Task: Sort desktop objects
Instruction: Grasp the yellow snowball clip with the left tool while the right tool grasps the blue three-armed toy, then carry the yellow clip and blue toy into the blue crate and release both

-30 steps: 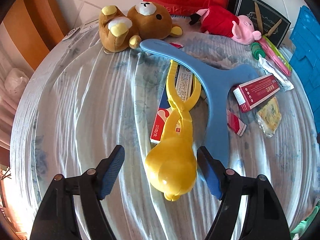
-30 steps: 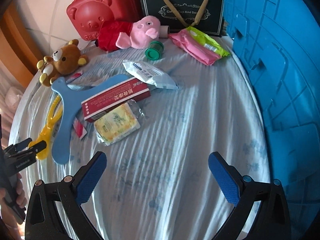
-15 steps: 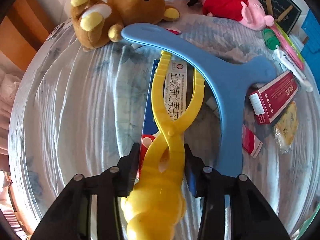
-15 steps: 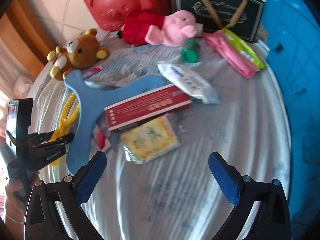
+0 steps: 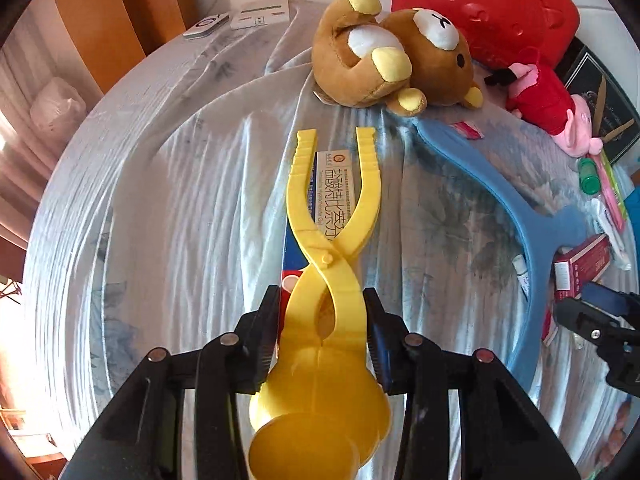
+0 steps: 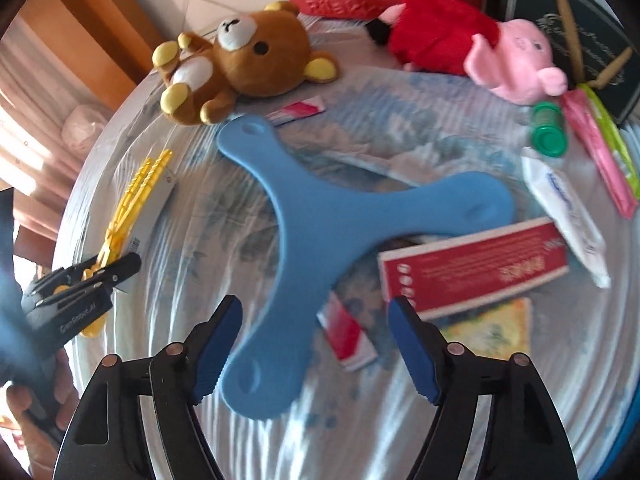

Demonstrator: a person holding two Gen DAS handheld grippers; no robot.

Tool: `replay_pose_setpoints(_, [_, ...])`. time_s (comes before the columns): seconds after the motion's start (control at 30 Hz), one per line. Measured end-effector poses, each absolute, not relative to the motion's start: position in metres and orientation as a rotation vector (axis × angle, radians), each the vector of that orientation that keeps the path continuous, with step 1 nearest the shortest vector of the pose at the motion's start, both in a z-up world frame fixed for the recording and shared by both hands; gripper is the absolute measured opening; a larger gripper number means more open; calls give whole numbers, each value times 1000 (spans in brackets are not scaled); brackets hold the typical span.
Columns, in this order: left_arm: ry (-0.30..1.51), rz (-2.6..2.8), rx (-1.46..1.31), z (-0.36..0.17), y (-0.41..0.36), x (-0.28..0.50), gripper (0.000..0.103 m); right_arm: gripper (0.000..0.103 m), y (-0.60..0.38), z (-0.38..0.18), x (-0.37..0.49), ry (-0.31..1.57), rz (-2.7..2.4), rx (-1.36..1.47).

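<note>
Left grip on the snowball tongs, right lining up.
My left gripper [image 5: 322, 344] clamps the yellow tongs [image 5: 334, 240] near the pivot, over a medicine box [image 5: 334, 196]; my right gripper [image 6: 316, 346], spread wide, straddles the blue boomerang [image 6: 320, 232] for pickup.

"GenRobot.AI" on left gripper [image 6: 76, 280].

Strong daylight enters from the left in both views and blows out the lower left edge to white in the left wrist view. The wrinkled pale blue cloth [image 5: 192, 208] shows bright sheen on its folds. Fisheye distortion bends the scene, with dark corners. The right wrist view is motion-blurred, softening the red rectangular carton [image 6: 476, 268] and its print.
</note>
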State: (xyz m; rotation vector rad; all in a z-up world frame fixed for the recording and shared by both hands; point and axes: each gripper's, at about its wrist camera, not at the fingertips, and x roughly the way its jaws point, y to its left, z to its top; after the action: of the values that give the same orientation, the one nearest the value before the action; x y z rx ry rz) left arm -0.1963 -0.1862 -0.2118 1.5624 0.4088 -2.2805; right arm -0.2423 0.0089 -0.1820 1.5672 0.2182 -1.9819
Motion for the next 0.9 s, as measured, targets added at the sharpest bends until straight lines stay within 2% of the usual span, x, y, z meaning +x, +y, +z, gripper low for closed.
replay_pose_setpoints(0.07, [423, -2287, 1569, -213, -186, -194, 40, 86, 0, -189, -243, 229, -1966, 1589])
replay_pose_setpoints(0.3, [305, -2279, 1583, -222, -176, -190, 39, 85, -14, -209, -247, 266, -1973, 1625])
replay_pose_setpoints(0.43, [255, -2281, 1572, -219, -167, -197, 38, 85, -23, -211, -252, 346, -2041, 1587])
replay_pose_setpoints(0.47, [266, -2280, 1574, -219, -168, -200, 38, 77, -26, -212, -253, 379, -2064, 1578])
replay_pose_setpoints(0.5, [280, -2278, 1572, -219, -169, -202, 38, 54, -26, -213, -254, 400, -2083, 1575])
replay_pose_setpoints(0.57, [303, -2273, 1566, -218, -170, -205, 38, 40, -24, -211, -255, 408, -2102, 1568])
replay_pose_setpoints(0.9, [245, -2386, 1439, -173, -148, -190, 38, 37, 23, -145, -232, 291, -2168, 1399])
